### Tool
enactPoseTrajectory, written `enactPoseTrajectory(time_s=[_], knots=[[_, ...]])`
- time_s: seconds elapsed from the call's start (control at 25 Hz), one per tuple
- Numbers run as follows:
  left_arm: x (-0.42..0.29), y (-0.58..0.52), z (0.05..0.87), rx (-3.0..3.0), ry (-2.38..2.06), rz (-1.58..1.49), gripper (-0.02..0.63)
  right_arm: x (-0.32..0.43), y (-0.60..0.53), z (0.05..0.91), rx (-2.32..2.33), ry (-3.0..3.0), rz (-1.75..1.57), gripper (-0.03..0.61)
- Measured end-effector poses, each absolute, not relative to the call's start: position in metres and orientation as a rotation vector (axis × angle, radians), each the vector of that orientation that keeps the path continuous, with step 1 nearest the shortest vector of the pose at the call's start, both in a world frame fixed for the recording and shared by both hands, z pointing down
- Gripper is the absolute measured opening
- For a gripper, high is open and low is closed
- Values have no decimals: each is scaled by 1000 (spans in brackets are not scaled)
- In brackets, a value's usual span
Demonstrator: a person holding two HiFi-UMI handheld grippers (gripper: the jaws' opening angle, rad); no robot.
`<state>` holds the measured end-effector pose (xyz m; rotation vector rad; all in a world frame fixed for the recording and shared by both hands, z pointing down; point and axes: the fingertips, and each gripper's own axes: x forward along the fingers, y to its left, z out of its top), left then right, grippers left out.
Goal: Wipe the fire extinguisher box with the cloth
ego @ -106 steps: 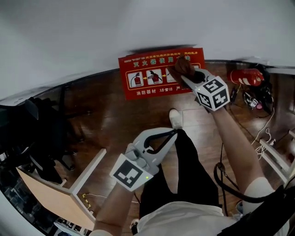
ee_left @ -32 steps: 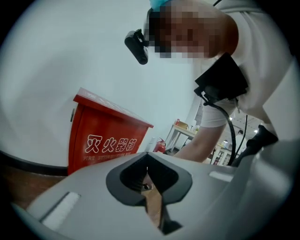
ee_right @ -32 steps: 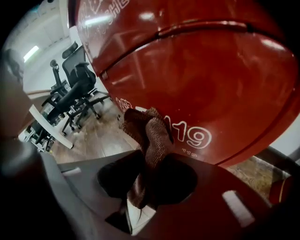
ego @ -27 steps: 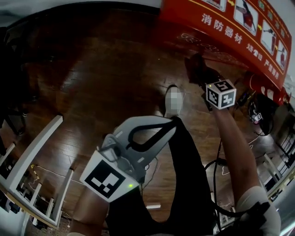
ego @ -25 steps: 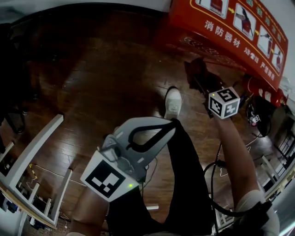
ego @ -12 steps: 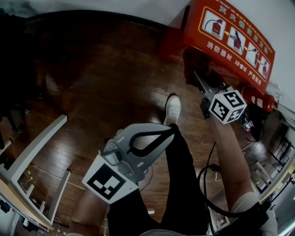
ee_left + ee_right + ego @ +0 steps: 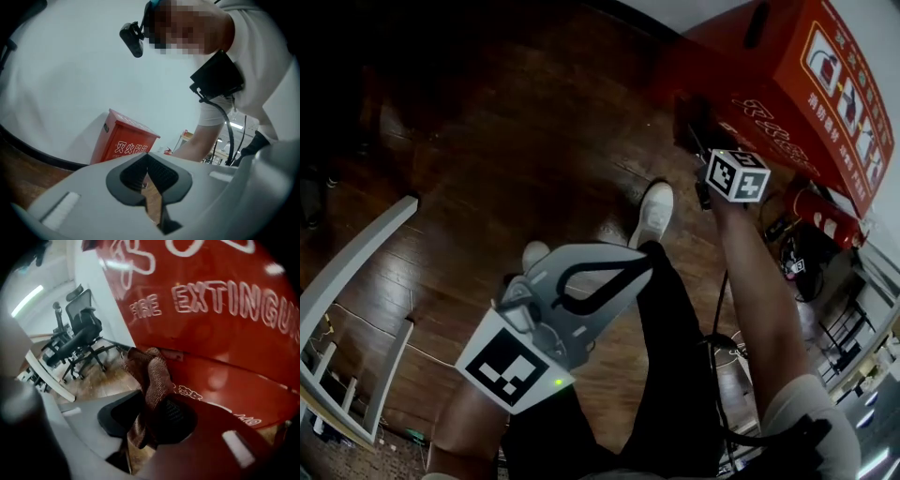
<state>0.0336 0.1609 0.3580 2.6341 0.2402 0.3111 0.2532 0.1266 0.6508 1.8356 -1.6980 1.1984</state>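
The red fire extinguisher box (image 7: 797, 84) stands against the wall at the upper right of the head view. My right gripper (image 7: 696, 141) is shut on a brown cloth (image 7: 149, 373), and the cloth (image 7: 686, 112) presses against the box's lower left corner. In the right gripper view the box's glossy face (image 7: 220, 305) with white lettering fills the frame just beyond the cloth. My left gripper (image 7: 639, 261) hangs over the person's legs, shut with nothing in it. The left gripper view shows the pads (image 7: 159, 176) meeting and the box (image 7: 123, 140) far off.
A red fire extinguisher (image 7: 820, 214) lies on the wooden floor right of the box, with cables (image 7: 787, 267) beside it. A white table frame (image 7: 356, 272) stands at the left. The person's white shoe (image 7: 654, 211) is below the box. An office chair (image 7: 79, 331) stands further off.
The head view has swung, and the box now sits closer. My right gripper has carried the cloth from over the floor onto the box's lower corner. The left gripper stays shut.
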Motion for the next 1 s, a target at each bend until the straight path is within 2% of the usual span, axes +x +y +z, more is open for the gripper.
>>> enactPoseTrajectory(time_s=[0.16,0.4,0.56,0.72,1.0], knots=[[13,141,335,2656,169,259,0,225,120,592,1661,-1762,1055,100],[-38,94,271,2733,54,210,0,133,100,377,1007,-1984,489,101],[-54,60,243,2777,-17,176,0,148,45,293,586,-1889,219,101],[-59,26,241,2753,-155,196,0,192,-3,300,137,-1716,116,100],[-31,-22,266,2632,-414,149,0,246,4,419,-582,-1416,221,100]])
